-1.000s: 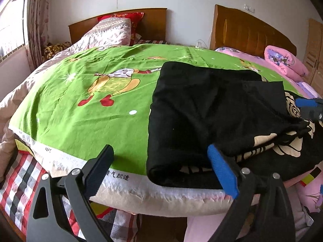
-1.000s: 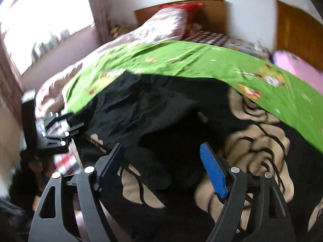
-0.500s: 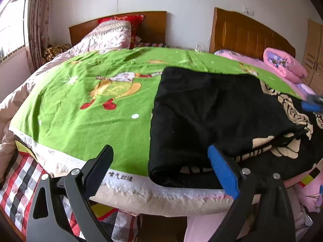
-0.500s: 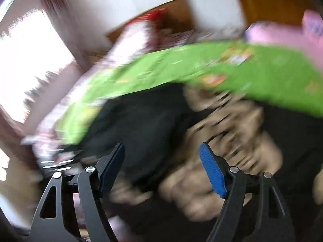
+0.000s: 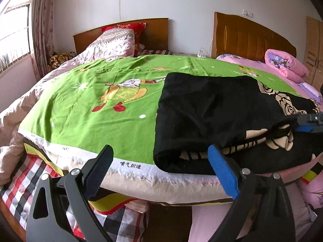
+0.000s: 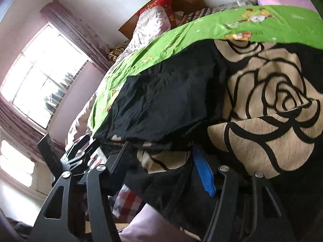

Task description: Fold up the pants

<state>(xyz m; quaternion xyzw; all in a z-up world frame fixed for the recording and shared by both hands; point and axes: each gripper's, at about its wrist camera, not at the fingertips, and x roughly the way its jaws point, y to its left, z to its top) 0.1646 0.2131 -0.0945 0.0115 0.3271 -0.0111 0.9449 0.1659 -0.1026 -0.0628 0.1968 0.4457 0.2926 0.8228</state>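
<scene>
The black pants (image 5: pixel 212 113) with a beige rose print lie folded on the green bedspread (image 5: pixel 101 109), near the bed's front edge. My left gripper (image 5: pixel 161 169) is open and empty, just in front of the pants' folded near-left corner. My right gripper (image 6: pixel 163 161) is open, tilted and low at the pants' near right edge, with cloth lying between its fingers (image 6: pixel 203 173). It also shows at the right edge of the left wrist view (image 5: pixel 308 124). In the right wrist view the black pants (image 6: pixel 171 100) lie next to the rose print (image 6: pixel 278 104).
The bed drops off in front to a checked sheet (image 5: pixel 24 181). Pillows (image 5: pixel 115 42) and wooden headboards (image 5: pixel 252 36) stand at the back. A pink quilt (image 5: pixel 286 66) lies at the back right. A window (image 6: pixel 40 84) is at the left.
My right gripper swung down and rolled over to the pants' near right edge. The raised pant flap at the right now lies flat. My left gripper has stayed put and open.
</scene>
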